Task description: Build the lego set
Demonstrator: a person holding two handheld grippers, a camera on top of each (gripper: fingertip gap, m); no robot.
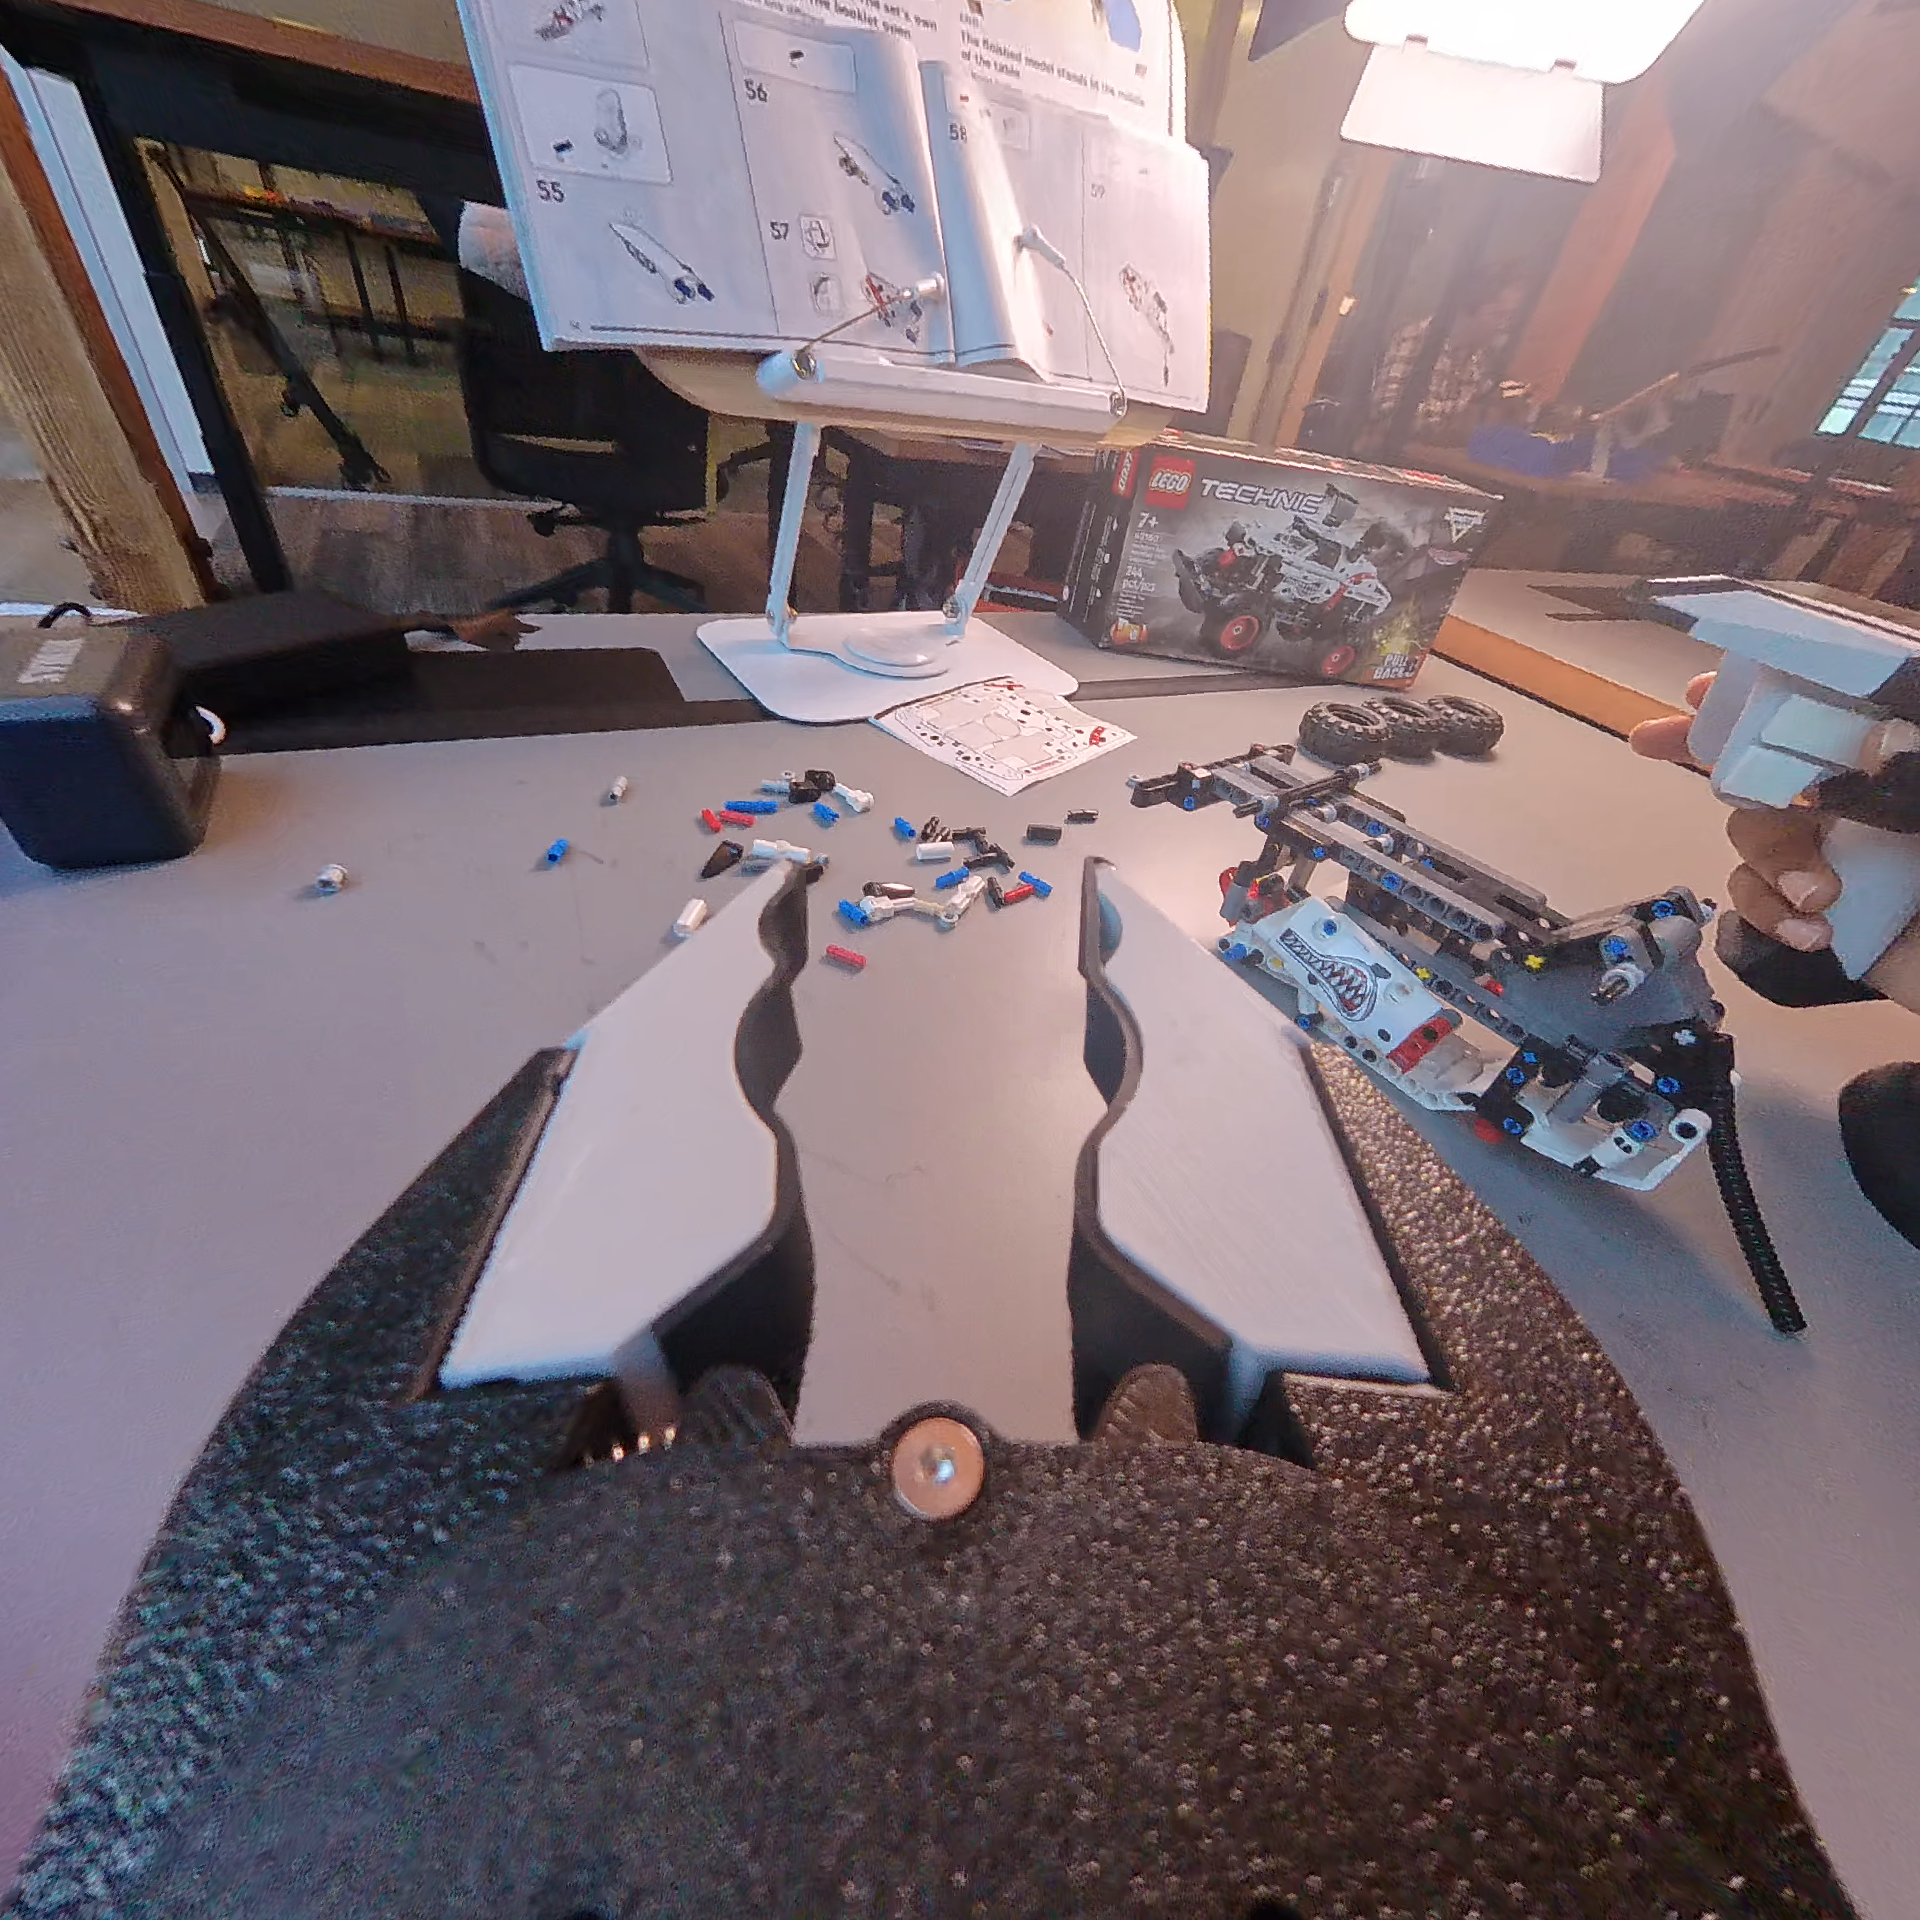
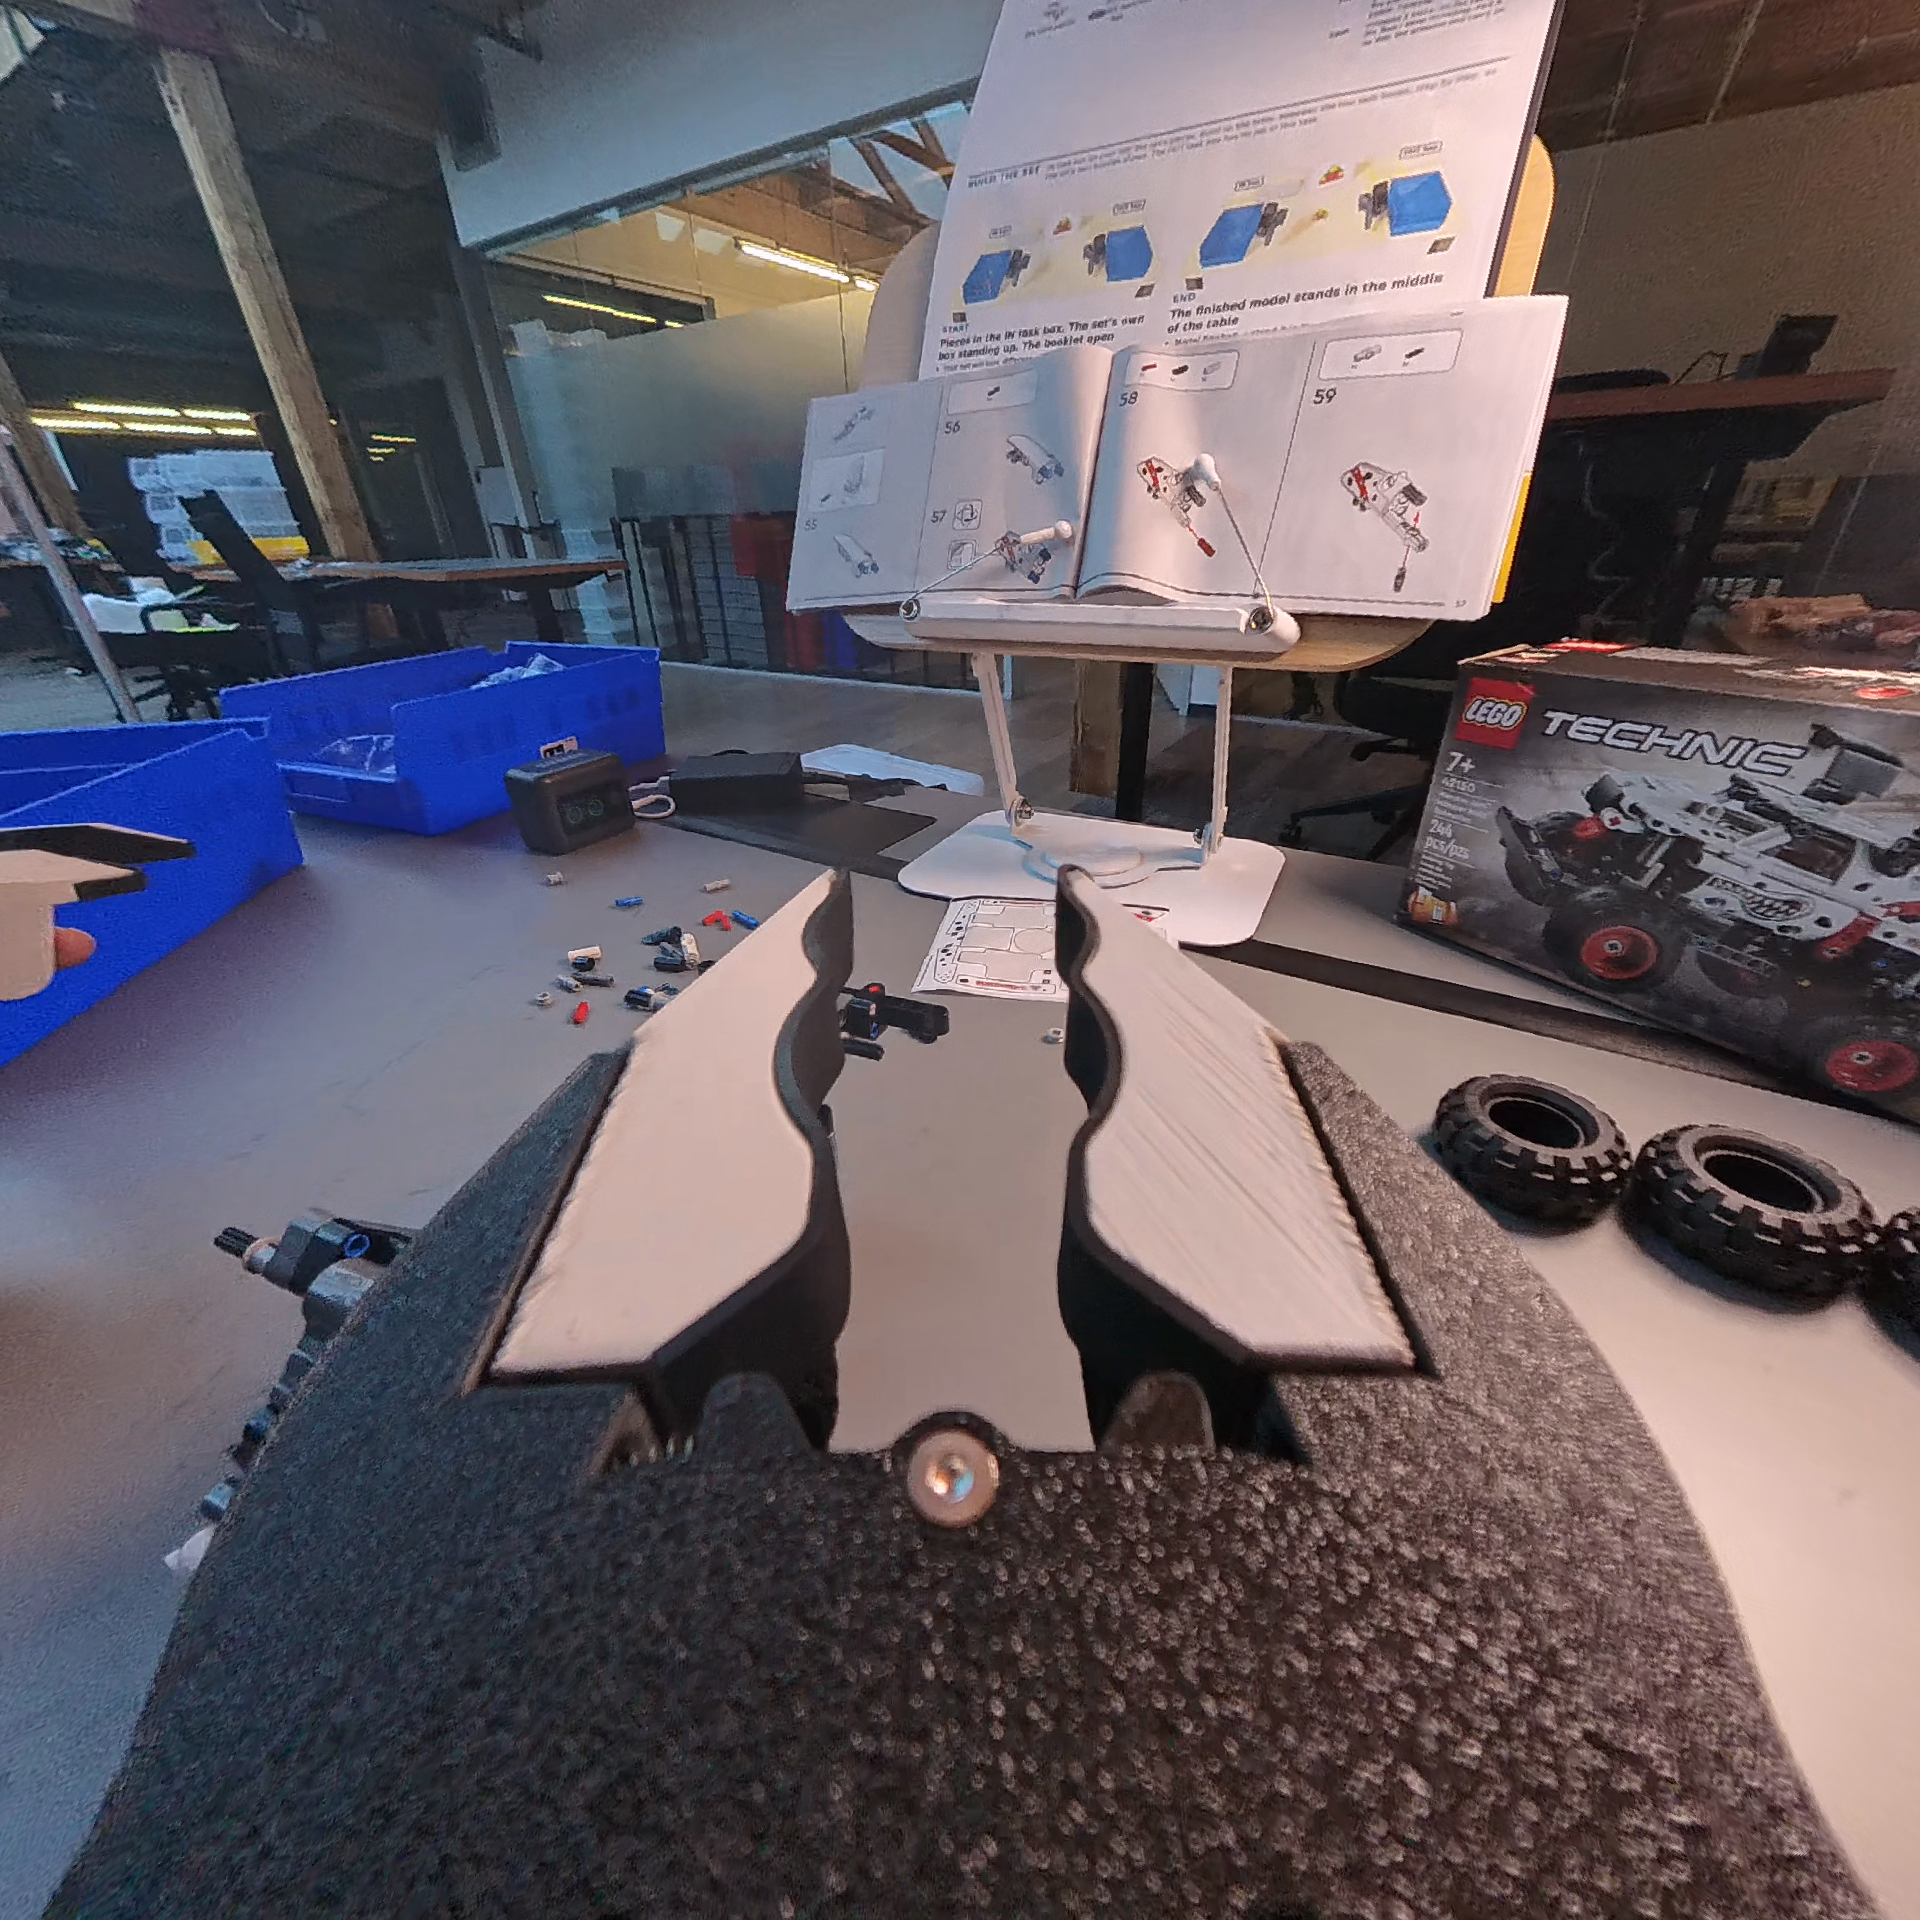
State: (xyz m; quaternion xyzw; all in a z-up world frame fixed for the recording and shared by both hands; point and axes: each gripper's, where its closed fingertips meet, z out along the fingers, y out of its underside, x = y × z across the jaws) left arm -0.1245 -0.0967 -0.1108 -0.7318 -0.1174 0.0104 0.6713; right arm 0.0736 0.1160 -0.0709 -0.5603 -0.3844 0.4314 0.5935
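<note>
Left tongs spread wide, nothing between them, hovering over the grey worktop. Right tongs also wide and empty. Half-built truck frame lies tilted on the worktop at 3 o'clock of the left tongs, grey beams up, white shark-mouth panel on its near side, a black ribbed hose hanging off its near end. A hand holding the other tool sits at the right edge of the left wrist view, just beside the frame. Loose small parts, blue, red, black and white, scattered at 12 o'clock just past the left tips. One black part lies between the right tips. Sticker sheet flat beyond the parts, in front of the white book stand, which holds the open instruction booklet. Set box stands at 1 o'clock behind the frame. Black tyres in a row at 3 o'clock of the right tongs. Blue bins at 10 o'clock in the right wrist view, small black box beside them.
</note>
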